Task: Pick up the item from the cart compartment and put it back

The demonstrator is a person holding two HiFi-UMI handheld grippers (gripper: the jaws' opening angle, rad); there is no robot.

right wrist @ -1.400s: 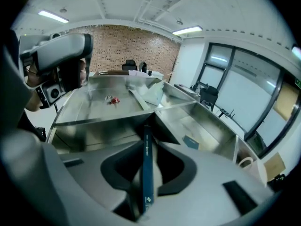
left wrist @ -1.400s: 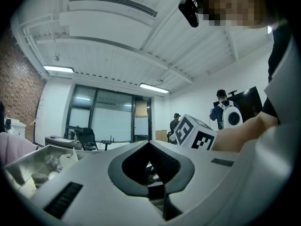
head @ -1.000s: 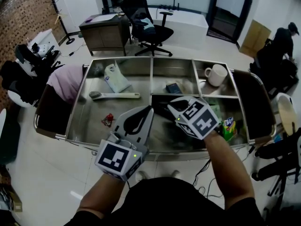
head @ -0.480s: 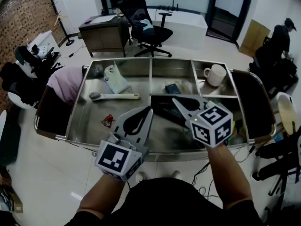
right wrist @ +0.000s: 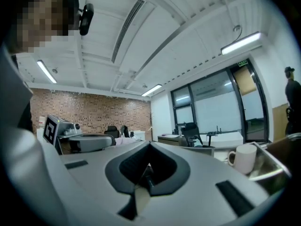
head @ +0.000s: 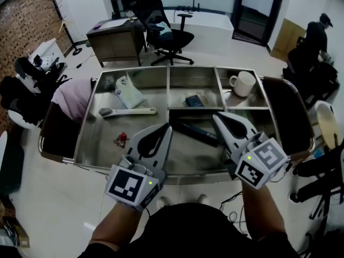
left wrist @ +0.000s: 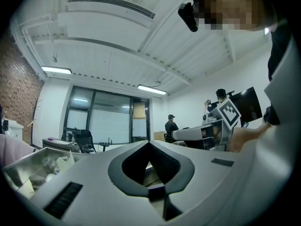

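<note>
A steel cart [head: 169, 168] holds several compartments. In the left one lie a white pouch [head: 128, 90], a long white spoon [head: 126, 112] and a small red item [head: 121, 140]. A dark blue box [head: 194, 100] sits in the middle back compartment, a white mug [head: 243, 83] in the right back one, and a long black object [head: 194, 133] in the front middle one. My left gripper [head: 167, 127] hovers over the cart's near edge, shut and empty. My right gripper [head: 216, 115] is also shut with nothing in it, raised over the front right compartment, whose contents it hides.
A pink cloth [head: 70, 95] lies over the cart's left end. Behind the cart stand a black office chair [head: 164, 31] and a wooden desk [head: 113, 39]. A person [head: 314, 36] is at the back right. Black stands and cables [head: 317, 187] crowd the floor at right.
My right gripper has pulled back and to the right from over the front right compartment, and its marker cube now sits near the cart's front edge. The left gripper has barely moved.
</note>
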